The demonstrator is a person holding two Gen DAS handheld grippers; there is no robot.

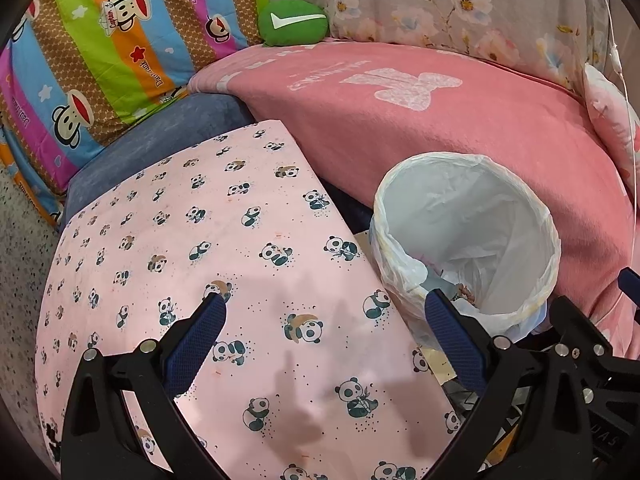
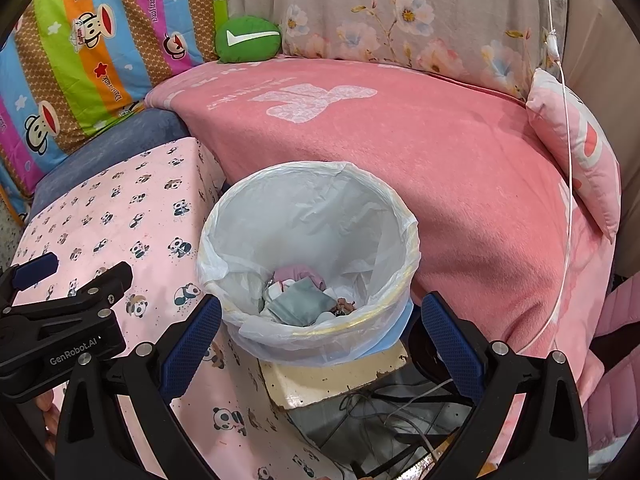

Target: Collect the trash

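Observation:
A round bin lined with a white plastic bag (image 2: 308, 200) stands between a low table and a pink bed. Crumpled trash (image 2: 304, 296), grey, pink and white pieces, lies at its bottom. My right gripper (image 2: 320, 320) is open and empty, hovering just in front of the bin's near rim. My left gripper (image 1: 326, 316) is open and empty above the table's panda-print pink cloth (image 1: 224, 240), with the bin (image 1: 468, 200) to its right. The left gripper also shows at the left edge of the right wrist view (image 2: 72, 276).
A pink blanket (image 2: 400, 152) covers the bed behind the bin. Striped cartoon bedding (image 1: 100, 40), a green cushion (image 1: 292, 22) and floral fabric (image 2: 400, 12) sit behind. A white cord (image 2: 568, 184) hangs at right. Cables and a worn board (image 2: 332, 380) lie under the bin.

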